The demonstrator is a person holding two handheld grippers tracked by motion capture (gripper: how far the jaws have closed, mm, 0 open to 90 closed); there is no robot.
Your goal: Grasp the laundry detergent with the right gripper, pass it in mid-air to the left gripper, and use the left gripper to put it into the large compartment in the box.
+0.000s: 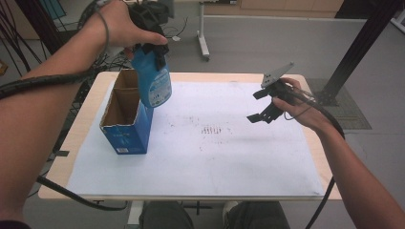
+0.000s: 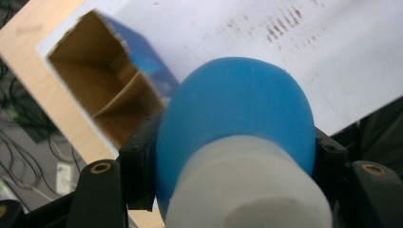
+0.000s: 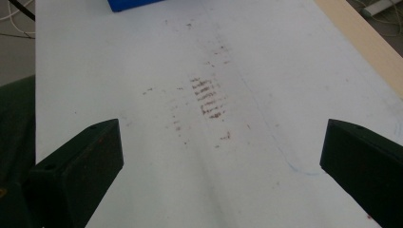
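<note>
A blue bottle (image 1: 155, 81) with a white cap (image 2: 247, 190) hangs in the air beside the right wall of an open blue cardboard box (image 1: 125, 114). My left gripper (image 1: 152, 47) is shut on the bottle's neck, and its black jaws press both sides of the blue body (image 2: 237, 109) in the left gripper view. The box (image 2: 102, 90) stands on the table's left part, its brown inside split by a divider. My right gripper (image 1: 260, 106) hovers over the right side of the white sheet, open, with nothing between its jaws (image 3: 218, 161).
A white sheet (image 1: 215, 157) with brown smudges (image 3: 206, 97) covers most of the wooden table (image 1: 86, 100). Cables lie on the floor at the back left, and a black post (image 1: 363, 43) rises behind the table's right corner.
</note>
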